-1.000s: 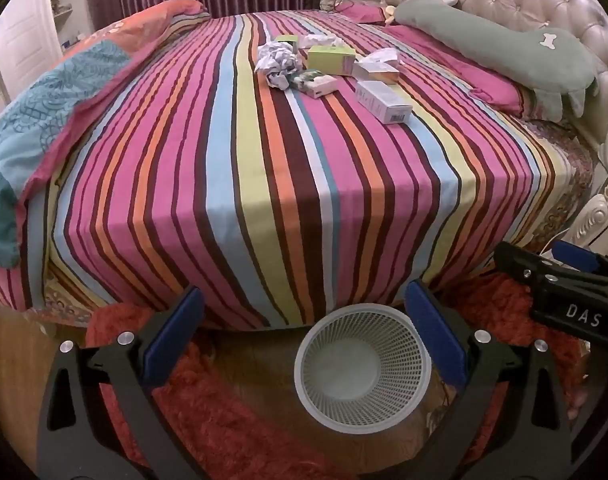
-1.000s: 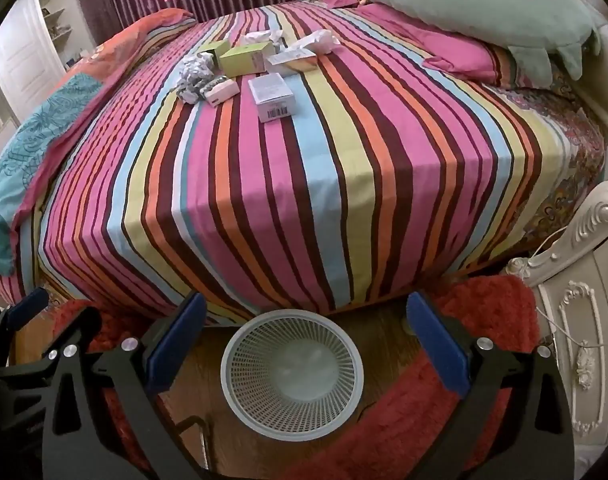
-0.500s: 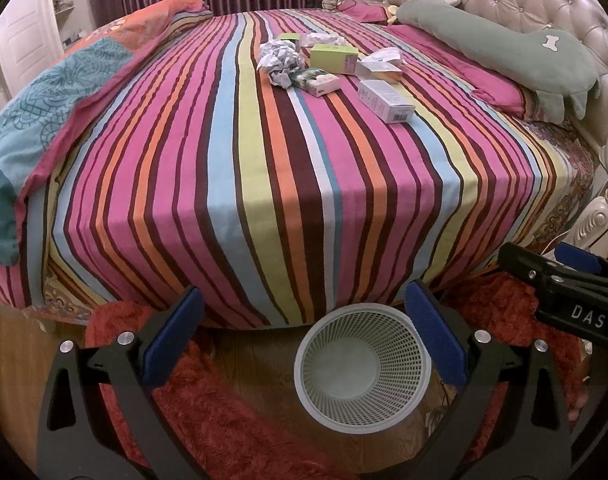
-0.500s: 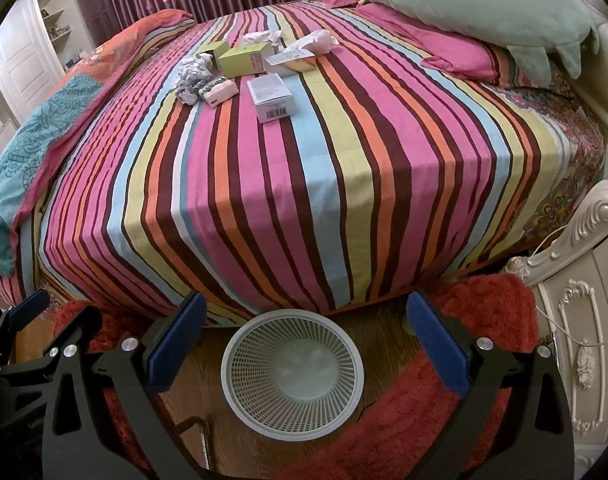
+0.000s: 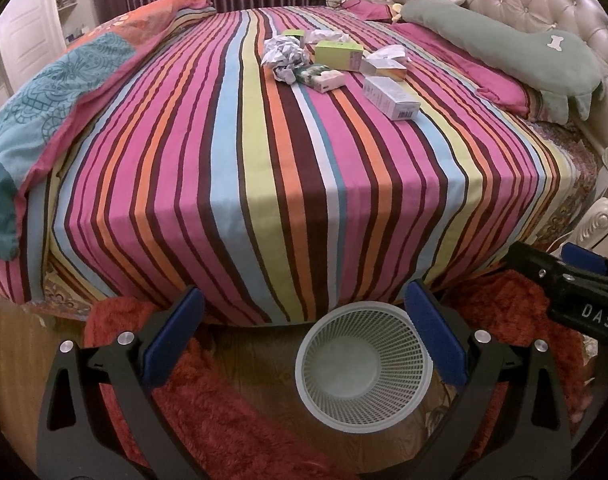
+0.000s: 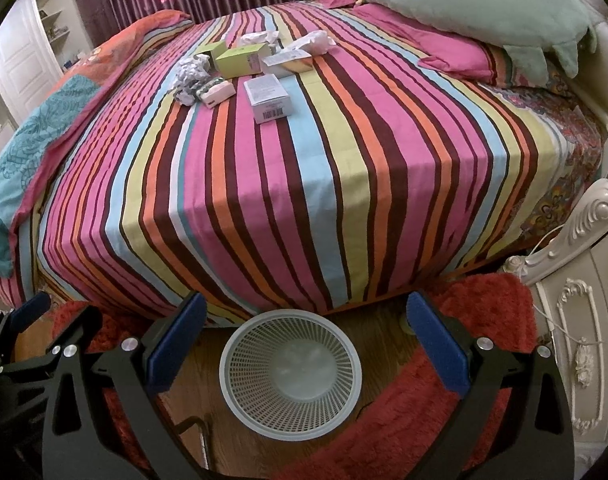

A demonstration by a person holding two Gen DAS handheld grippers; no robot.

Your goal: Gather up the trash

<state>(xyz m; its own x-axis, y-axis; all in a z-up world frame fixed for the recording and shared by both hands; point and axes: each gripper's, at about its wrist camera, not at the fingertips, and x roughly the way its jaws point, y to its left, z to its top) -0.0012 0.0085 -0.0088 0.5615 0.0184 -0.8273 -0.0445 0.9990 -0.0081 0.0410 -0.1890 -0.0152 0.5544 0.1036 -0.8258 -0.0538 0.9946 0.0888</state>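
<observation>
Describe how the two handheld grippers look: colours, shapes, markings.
The left gripper and right gripper match: black angular frames with triangular cut-outs, silver round bolts, and flat blue pads on each finger. Seen from the left view, the right one's side carries white "DAS" lettering.

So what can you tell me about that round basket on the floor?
The basket is a round bin of pale grey-white plastic, as it looks, with latticed mesh walls and a smooth solid bottom. It stands upright, mouth open upward, and nothing is inside it. It sits on the bare wooden floor just below the foot of the striped bed, with the fluffy red rug close beside it. Nothing grips it: both grippers' jaws stand open, apart from it.
</observation>
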